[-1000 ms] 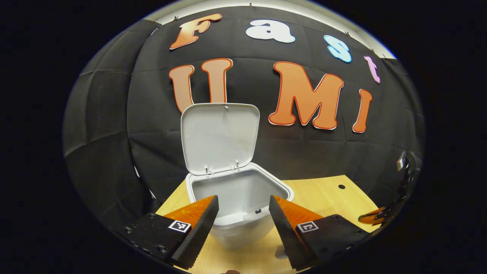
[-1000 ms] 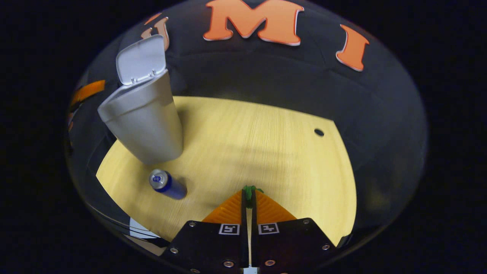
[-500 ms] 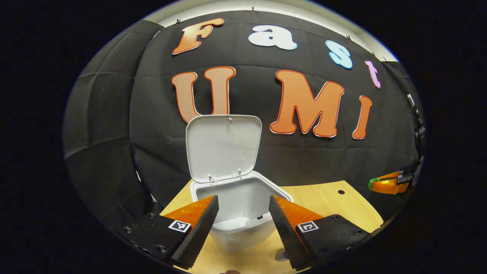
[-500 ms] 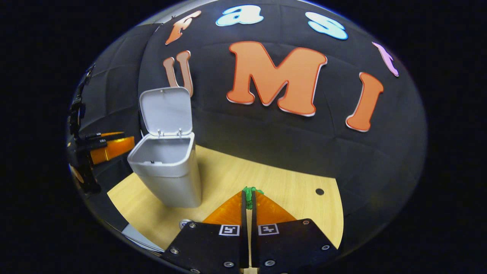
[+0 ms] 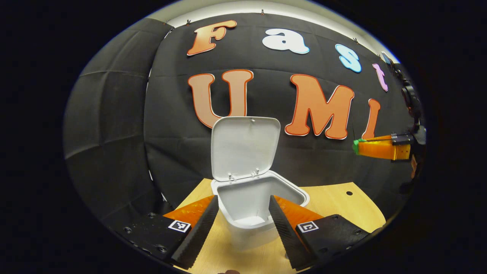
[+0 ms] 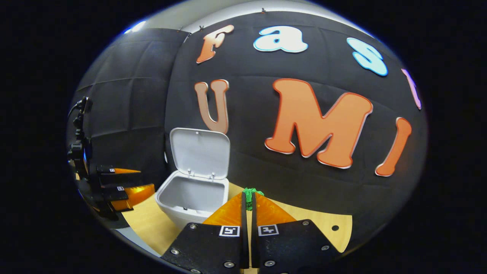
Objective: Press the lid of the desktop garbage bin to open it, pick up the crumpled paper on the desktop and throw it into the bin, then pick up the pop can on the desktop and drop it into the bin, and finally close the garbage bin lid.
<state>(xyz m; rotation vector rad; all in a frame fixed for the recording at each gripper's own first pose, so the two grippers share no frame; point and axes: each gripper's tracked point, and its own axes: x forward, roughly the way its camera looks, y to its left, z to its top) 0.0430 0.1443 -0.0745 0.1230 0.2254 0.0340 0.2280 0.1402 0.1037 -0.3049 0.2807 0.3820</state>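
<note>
Bin (image 5: 251,213) lid (image 5: 245,146) upright. Right claw (image 6: 248,198) clamped on green paper (image 6: 249,195); left claw (image 5: 243,213) apart, bin at 12 o'clock.

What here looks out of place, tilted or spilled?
Nothing stands out. The bin stands upright on the table with its lid open, and the right tool pinches a small green scrap.

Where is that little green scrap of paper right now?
The green crumpled paper is pinched at the tip of the right tongs, held up in the air to the right of the open white bin.
</note>
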